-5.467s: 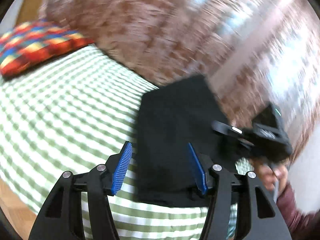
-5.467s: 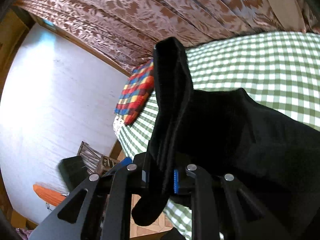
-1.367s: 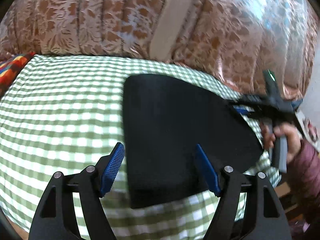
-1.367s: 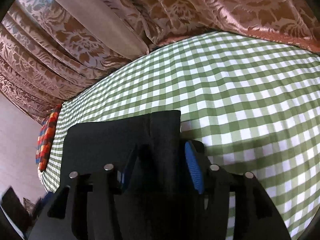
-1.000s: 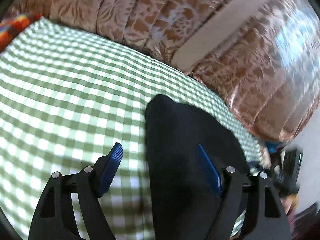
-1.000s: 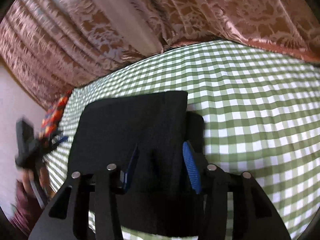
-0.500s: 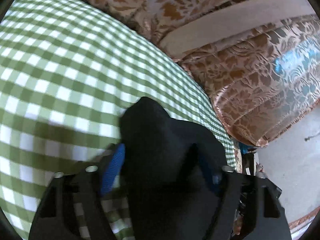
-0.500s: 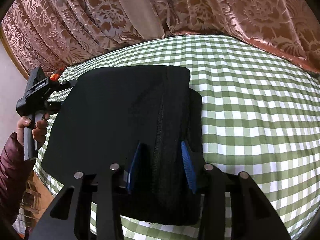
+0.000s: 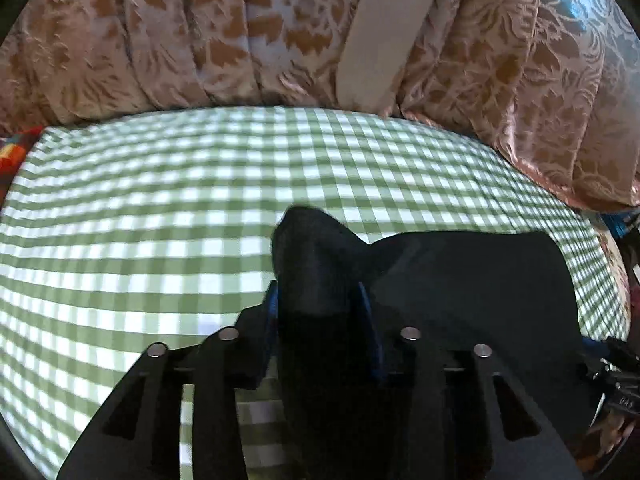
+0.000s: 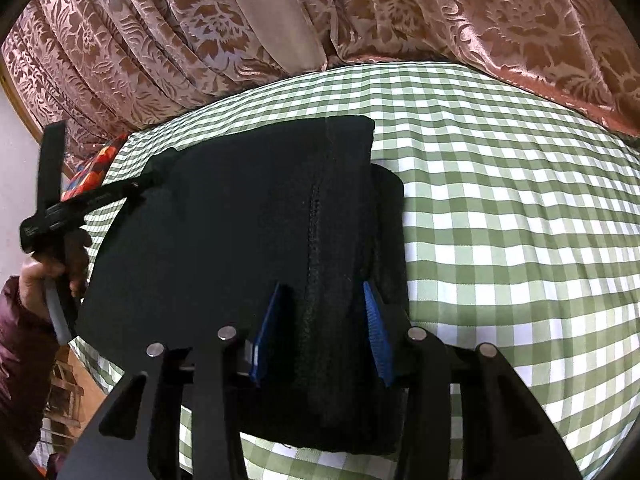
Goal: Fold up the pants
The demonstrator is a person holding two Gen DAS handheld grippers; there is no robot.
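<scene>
Black pants point(image 10: 224, 220) lie folded on a bed with a green checked sheet point(image 10: 500, 220). My right gripper point(image 10: 322, 320) is shut on the thick folded edge nearest it, with blue pads on either side of the fabric. My left gripper point(image 9: 320, 308) has a bunched corner of the pants point(image 9: 460, 280) between its pads, and its jaws are closing on it. In the right wrist view the left gripper point(image 10: 156, 172) meets the pants' far left corner, with a hand point(image 10: 44, 276) on its handle.
A patterned brown curtain point(image 9: 200, 40) hangs right behind the bed. A multicoloured pillow point(image 10: 90, 172) lies at the bed's far left end. The bed's near edge drops to a wooden floor with a wooden frame point(image 10: 64, 392) at lower left.
The left gripper slid onto the pants' corner, rolled, and its jaws narrowed until the fabric bunched between the pads. The right gripper kept its hold on the folded edge.
</scene>
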